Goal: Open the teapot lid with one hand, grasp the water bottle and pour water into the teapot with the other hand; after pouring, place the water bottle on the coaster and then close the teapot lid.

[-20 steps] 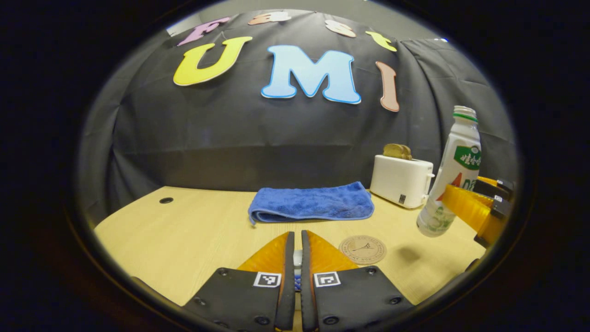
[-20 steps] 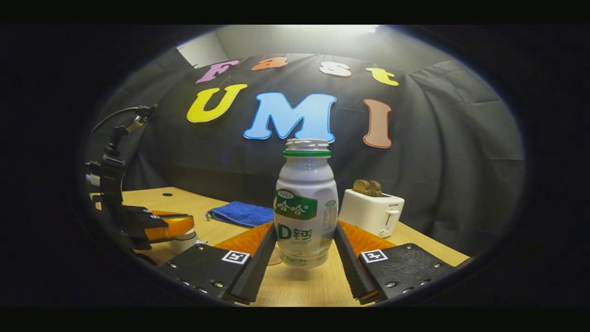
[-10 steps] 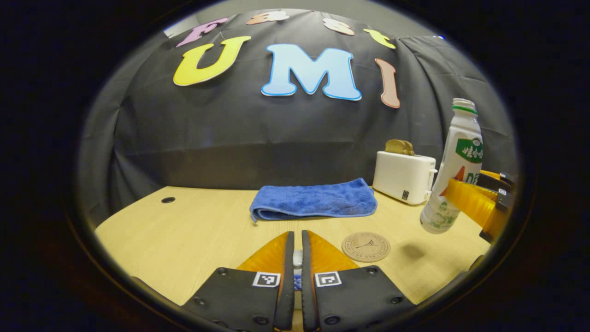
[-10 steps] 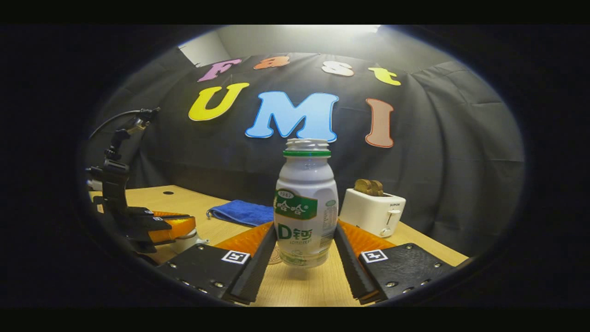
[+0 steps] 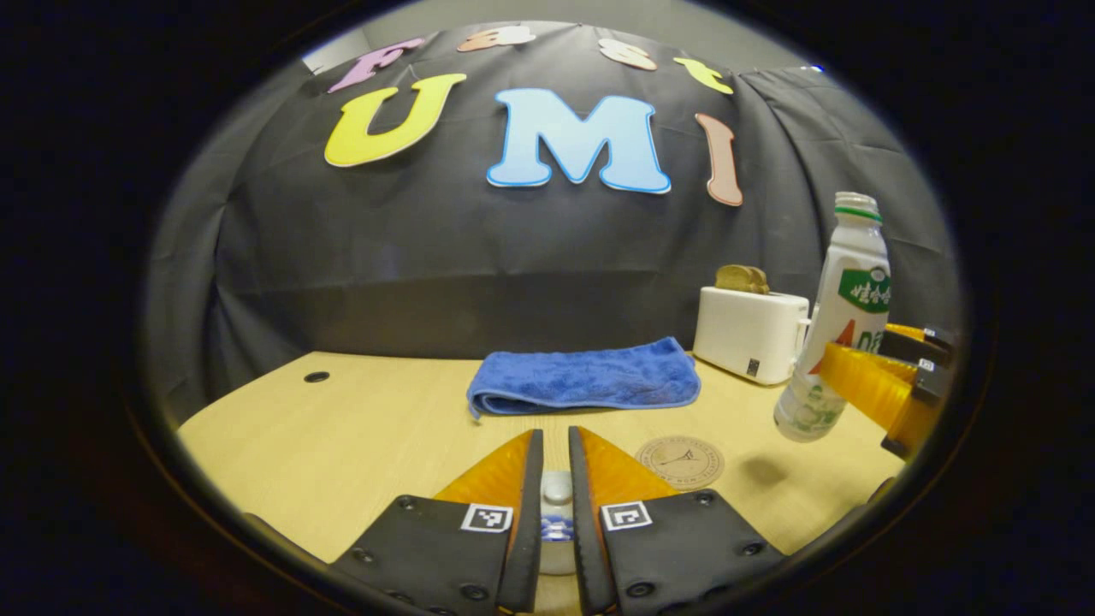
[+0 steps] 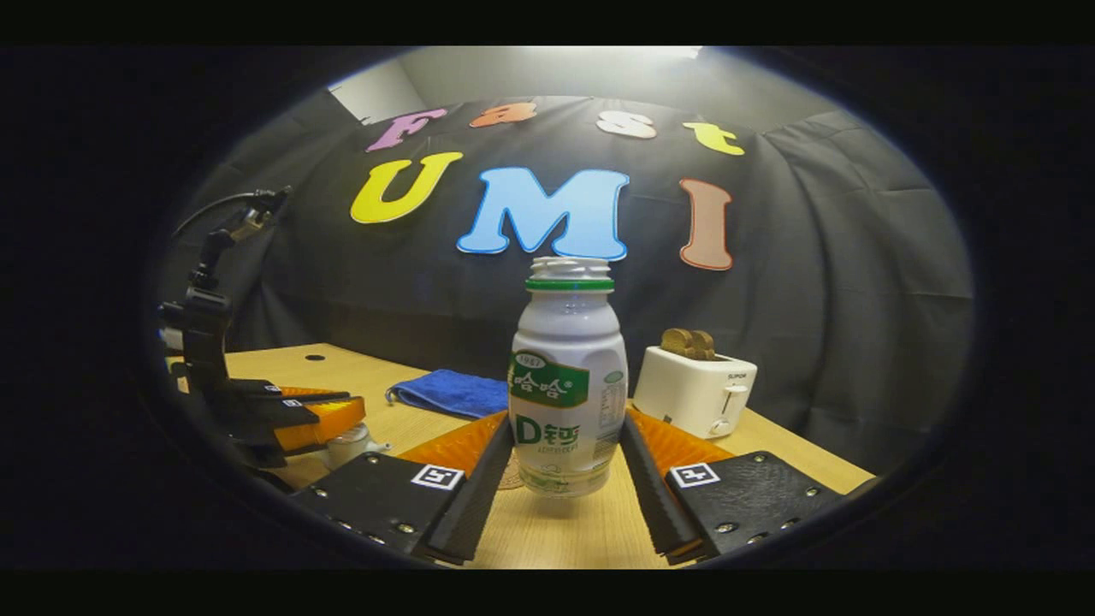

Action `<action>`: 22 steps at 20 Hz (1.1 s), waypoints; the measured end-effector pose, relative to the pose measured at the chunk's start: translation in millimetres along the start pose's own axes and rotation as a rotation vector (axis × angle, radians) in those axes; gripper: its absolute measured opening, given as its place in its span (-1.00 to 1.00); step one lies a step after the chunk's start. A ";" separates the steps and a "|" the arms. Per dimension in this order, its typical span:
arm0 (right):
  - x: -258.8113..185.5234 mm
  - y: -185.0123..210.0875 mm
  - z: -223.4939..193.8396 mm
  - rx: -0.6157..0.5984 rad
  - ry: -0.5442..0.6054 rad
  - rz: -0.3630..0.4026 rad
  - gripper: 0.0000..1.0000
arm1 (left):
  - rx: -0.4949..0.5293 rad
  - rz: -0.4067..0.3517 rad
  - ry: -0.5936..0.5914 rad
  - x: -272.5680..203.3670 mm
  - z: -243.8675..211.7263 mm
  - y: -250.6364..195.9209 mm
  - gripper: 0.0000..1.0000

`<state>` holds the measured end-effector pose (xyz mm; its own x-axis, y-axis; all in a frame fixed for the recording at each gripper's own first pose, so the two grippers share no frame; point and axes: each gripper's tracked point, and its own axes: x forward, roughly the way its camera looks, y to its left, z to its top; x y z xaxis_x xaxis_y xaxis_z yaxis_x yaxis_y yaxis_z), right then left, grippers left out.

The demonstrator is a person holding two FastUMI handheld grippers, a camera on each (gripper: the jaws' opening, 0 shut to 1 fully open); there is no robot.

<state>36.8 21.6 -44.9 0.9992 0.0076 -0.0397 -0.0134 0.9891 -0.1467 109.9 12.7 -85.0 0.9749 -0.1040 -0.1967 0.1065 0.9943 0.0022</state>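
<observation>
Left claw [image 5: 554, 505] low over bench [image 5: 342, 436], fingers nearly closed around teapot lid knob [image 5: 557, 489]; firm contact cannot be told. Teapot [image 6: 346, 445] sits under that claw. Right claw [image 6: 566, 466] clenched on water bottle [image 6: 568, 376], upright, uncapped, lifted off bench. Coaster [image 5: 680, 462] just right of left claw's tips, free. Judged step: lift lid. Advice: pinch knob squarely, raise straight up, swing aside; keep bottle vertical until opening clear, then tilt slowly over it.
</observation>
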 end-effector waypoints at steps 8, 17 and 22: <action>8.4 7.9 -14.5 0.033 0.042 0.027 0.46 | -0.017 0.000 -0.027 -5.8 9.7 3.2 -0.37; 36.3 23.1 -29.9 0.000 0.105 0.065 0.46 | 0.017 -0.012 -0.032 -10.3 12.8 -8.0 -0.53; 61.4 39.6 -30.7 0.007 0.132 0.100 0.45 | 0.025 -0.035 -0.047 -14.8 17.5 -17.3 -0.53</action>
<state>96.4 56.7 -83.5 0.9791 0.0876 -0.1833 -0.1122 0.9853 -0.1285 97.0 -3.3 -64.9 0.9786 -0.1398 -0.1507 0.1445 0.9893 0.0206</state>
